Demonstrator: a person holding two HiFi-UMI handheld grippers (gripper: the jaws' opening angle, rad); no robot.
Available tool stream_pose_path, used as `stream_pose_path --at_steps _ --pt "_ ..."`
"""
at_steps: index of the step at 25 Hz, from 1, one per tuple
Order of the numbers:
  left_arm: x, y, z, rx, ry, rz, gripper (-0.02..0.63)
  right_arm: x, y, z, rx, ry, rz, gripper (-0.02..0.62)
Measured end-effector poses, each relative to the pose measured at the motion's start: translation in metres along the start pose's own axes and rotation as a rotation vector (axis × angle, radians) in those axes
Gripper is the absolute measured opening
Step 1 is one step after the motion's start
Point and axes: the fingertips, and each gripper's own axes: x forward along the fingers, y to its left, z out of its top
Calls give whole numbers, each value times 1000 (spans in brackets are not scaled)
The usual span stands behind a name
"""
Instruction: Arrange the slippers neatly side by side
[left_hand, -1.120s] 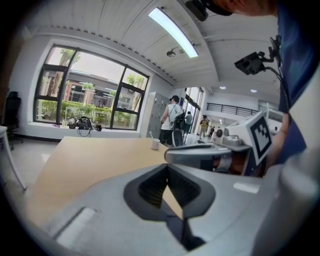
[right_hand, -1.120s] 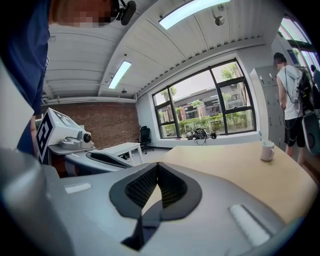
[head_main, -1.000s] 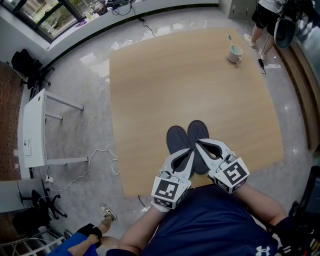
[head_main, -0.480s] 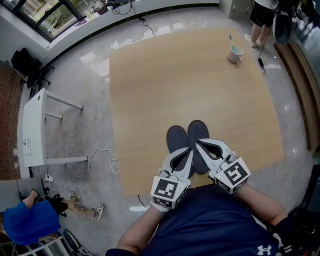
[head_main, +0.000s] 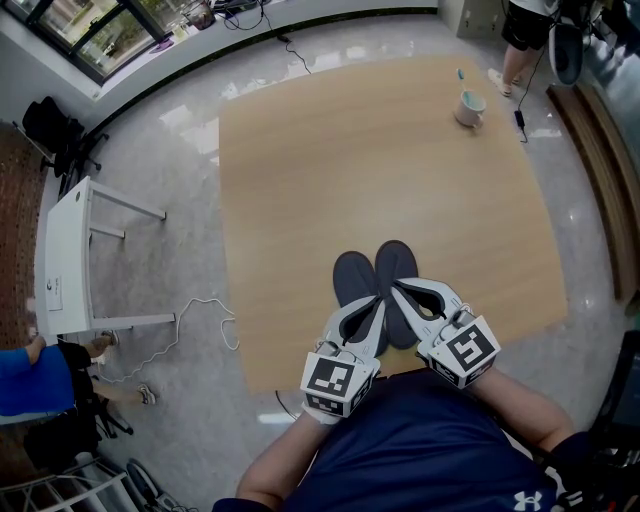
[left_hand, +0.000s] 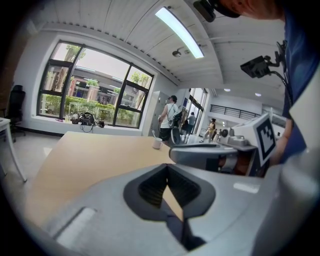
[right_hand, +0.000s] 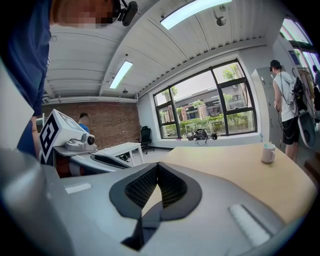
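My left claw (head_main: 372, 306) pressed together, pinching nothing; my right claw (head_main: 402, 291) likewise, just beside it. Under both tips: heel ends of the two dark slippers (head_main: 352, 275), side by side and touching, on the desk (head_main: 380, 150). White mug (head_main: 469, 107) far ahead, to the right.

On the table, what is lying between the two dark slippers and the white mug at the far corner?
Nothing: the head view shows only bare table between the slippers and the mug.

Two dark grey slippers (head_main: 372, 285), side by side and touching, toes pointing away, near the table's front edge
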Motion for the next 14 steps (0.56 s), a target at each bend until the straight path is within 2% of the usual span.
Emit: stream_pose_path --at_steps 11,14 --pt "1 -1 -2 -33 18 0 5 0 -2 -3 11 0 -4 11" --pt "-7 8 -2 -51 32 23 5 12 8 -8 14 -1 38 11"
